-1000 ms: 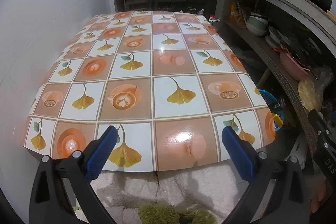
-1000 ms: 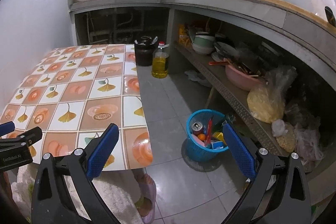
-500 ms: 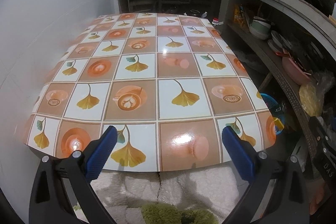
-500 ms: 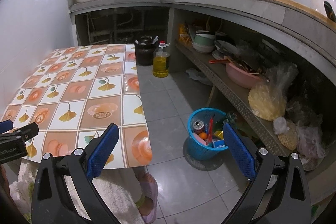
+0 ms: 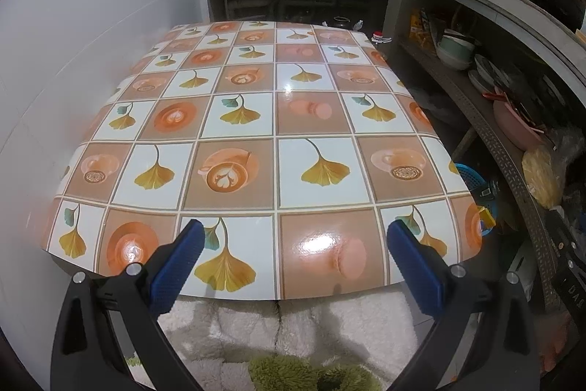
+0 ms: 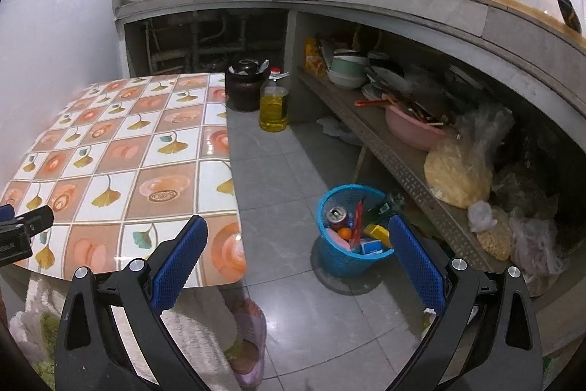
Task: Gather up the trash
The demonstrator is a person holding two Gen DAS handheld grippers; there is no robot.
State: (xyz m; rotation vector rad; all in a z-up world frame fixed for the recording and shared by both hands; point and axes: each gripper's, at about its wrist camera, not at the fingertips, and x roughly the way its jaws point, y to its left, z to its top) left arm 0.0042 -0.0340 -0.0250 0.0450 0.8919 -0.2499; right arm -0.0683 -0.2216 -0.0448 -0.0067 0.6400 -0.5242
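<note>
A blue plastic waste basket (image 6: 349, 257) stands on the grey floor tiles beside the table, holding a drink can (image 6: 336, 214), an orange, a red packet and small boxes. Its rim (image 5: 472, 173) peeks past the table's right edge in the left wrist view. The table (image 5: 293, 134) wears a glossy checked cloth with leaf and cup prints and carries no loose items. My left gripper (image 5: 295, 255) hovers open over the table's near edge. My right gripper (image 6: 298, 255) hangs open above the floor between the table corner (image 6: 234, 266) and the basket, holding nothing.
A bottle of yellow oil (image 6: 274, 107) and a dark jar (image 6: 244, 87) stand on the floor past the table. A low shelf (image 6: 403, 167) at right holds bowls, a pink basin and plastic bags. A person's slippered foot (image 6: 249, 336) is below the table corner.
The left wrist view has drifted slightly back and up, showing more of the table. The right gripper barely shifted. Both stay open.
</note>
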